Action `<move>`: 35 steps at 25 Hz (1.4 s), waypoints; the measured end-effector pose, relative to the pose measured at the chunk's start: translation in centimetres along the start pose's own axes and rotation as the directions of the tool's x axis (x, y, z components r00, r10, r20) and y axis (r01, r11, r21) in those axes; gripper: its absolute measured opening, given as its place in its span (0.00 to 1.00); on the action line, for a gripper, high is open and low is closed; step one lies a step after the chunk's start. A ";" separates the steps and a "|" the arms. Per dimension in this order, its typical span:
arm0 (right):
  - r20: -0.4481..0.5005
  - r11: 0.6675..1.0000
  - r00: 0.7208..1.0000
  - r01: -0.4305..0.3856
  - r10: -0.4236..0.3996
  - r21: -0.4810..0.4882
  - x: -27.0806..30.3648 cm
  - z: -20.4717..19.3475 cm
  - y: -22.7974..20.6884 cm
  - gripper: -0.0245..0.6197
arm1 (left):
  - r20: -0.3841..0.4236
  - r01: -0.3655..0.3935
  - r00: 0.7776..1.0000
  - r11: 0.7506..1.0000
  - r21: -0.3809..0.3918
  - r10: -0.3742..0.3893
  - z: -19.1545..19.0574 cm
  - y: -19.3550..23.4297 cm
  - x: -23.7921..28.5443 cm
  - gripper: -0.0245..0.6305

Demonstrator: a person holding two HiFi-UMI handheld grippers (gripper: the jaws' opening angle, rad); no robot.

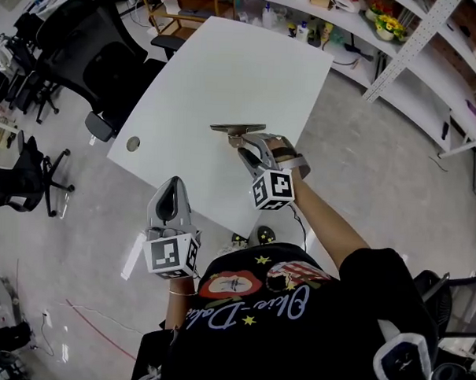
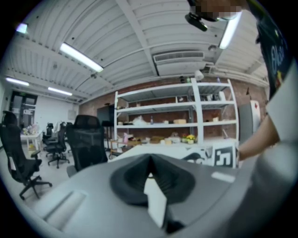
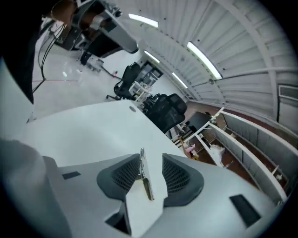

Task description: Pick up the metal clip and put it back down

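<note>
Over the near half of the white table (image 1: 227, 74), I have the right gripper (image 3: 152, 162) spread wide, with the metal clip (image 3: 145, 177) edge-on between its jaws, against the left pad and clear of the right. I judge this the put-down; whether the clip rests on the table I cannot tell. Next I should back straight off without snagging it. It looks thin, flat and bright. Off the table's near edge, my left gripper (image 2: 150, 163) is clenched on nothing.
</note>
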State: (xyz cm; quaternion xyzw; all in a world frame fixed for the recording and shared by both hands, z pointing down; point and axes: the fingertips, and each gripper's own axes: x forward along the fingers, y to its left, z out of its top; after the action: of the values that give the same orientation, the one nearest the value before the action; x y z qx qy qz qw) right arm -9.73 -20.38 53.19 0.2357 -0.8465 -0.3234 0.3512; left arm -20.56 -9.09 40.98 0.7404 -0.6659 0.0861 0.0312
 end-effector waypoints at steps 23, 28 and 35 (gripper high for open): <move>-0.287 0.973 0.956 -0.014 -0.054 -0.231 9.1 -4.9 2.8 0.21 | -0.043 0.013 0.999 1.000 -0.020 -0.014 -0.6 4.2 -0.2 0.04; -0.306 0.970 0.948 0.014 -0.090 -0.242 9.4 -4.8 2.3 0.07 | -0.032 0.014 0.999 1.000 -0.009 -0.014 -0.6 4.3 -0.3 0.04; -0.316 0.970 0.940 0.050 -0.127 -0.240 8.3 -5.0 1.4 0.07 | -0.028 0.017 0.999 1.000 0.003 -0.017 -0.6 4.3 -0.4 0.04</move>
State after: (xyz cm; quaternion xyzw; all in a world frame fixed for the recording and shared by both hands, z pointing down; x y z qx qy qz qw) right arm -11.60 -26.59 60.56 0.2824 -0.7215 -0.3901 0.4975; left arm -24.90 -9.10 41.24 0.7448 -0.6590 0.0970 0.0399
